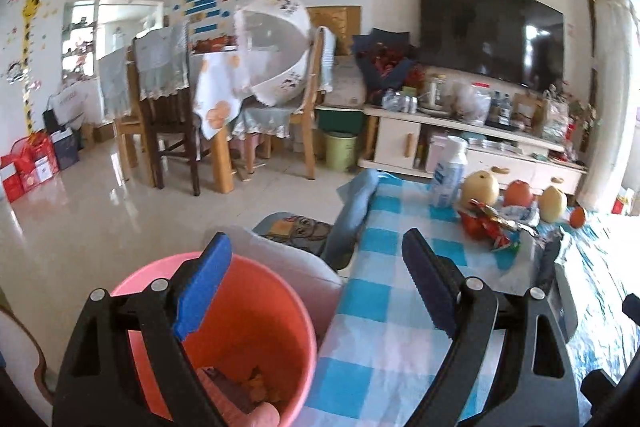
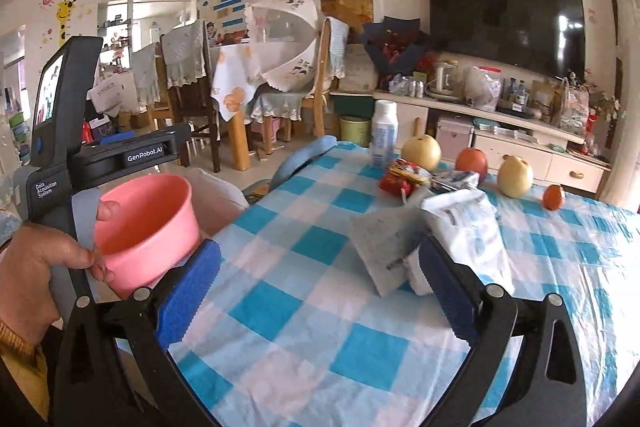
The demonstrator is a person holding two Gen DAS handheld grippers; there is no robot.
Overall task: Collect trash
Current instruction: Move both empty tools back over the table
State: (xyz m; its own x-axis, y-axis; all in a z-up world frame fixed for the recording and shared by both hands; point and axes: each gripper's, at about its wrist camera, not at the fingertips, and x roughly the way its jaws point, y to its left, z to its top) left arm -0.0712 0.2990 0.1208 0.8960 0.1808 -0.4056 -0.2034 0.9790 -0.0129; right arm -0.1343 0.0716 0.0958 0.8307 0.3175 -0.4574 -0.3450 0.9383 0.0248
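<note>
now right gripper (image 2: 316, 291) open over tablecloth (image 2: 304, 311) — empty

- Ahead of the gripper, a white bottle (image 2: 384, 133) stands upright at the surface's (image 2: 304, 311) far edge.
- Right of the bottle: a yellow pear (image 2: 421, 151), an orange-red fruit (image 2: 472, 163), a second pear (image 2: 516, 175), a small orange (image 2: 554, 197).
- Far beyond, a dark television (image 2: 504, 15) hangs over a cluttered cabinet (image 2: 480, 139).
- Far left, wooden chairs (image 1: 168, 115) ring a dining table with a mesh food cover (image 1: 276, 43).

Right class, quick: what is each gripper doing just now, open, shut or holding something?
Left gripper: open, nothing between its pads; the pink bucket sits below it.
Right gripper: open, holding nothing.
</note>
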